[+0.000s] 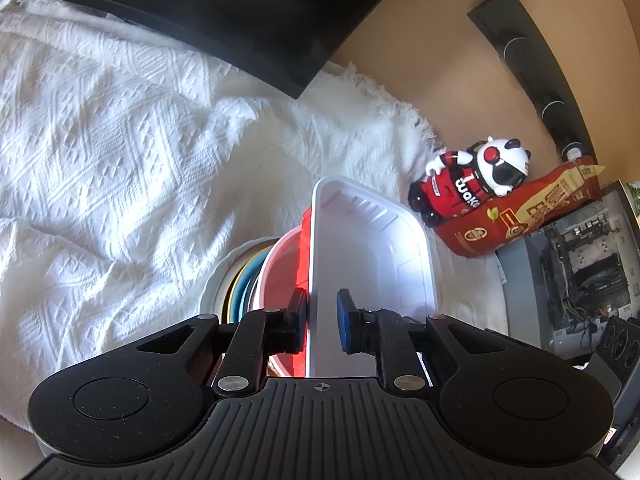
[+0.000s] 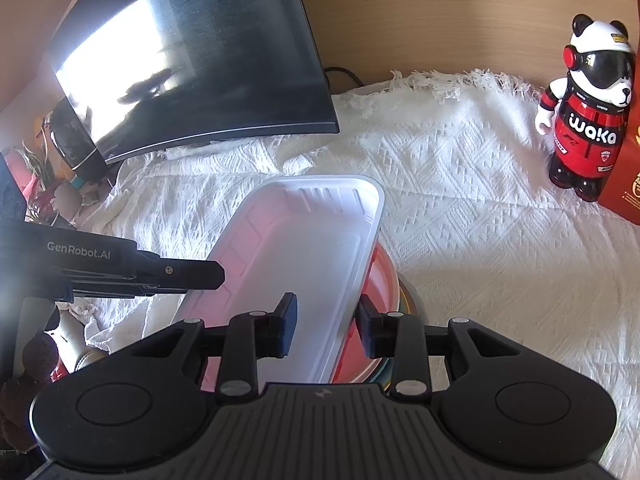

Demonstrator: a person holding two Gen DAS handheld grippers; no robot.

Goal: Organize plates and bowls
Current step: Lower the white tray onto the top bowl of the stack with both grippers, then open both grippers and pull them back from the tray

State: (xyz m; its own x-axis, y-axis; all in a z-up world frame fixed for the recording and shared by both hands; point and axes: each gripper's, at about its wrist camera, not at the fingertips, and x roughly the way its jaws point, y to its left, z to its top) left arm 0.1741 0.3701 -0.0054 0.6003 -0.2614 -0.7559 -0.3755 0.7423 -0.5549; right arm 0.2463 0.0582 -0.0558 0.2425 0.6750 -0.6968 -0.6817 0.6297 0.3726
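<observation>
A white rectangular tray (image 1: 372, 248) (image 2: 304, 248) hangs tilted over a stack of dishes on the cloth. My left gripper (image 1: 321, 320) is shut on the tray's left rim, one pad on each side of the thin wall. My right gripper (image 2: 327, 326) is shut on the opposite rim. Under the tray sits a red bowl (image 1: 284, 264) (image 2: 380, 276). The bowl rests on stacked blue, yellow and white plates (image 1: 236, 280) (image 2: 408, 296). The left gripper's black body (image 2: 120, 268) shows at the tray's far side in the right wrist view.
A white knitted cloth (image 1: 100, 140) covers the table. A dark curved monitor (image 2: 192, 60) stands at the back. A panda figure (image 2: 588, 108) and a red snack bag (image 1: 520, 216) stand to the right, with an open computer case (image 1: 580, 264) beyond. Clutter (image 2: 60, 184) lies left.
</observation>
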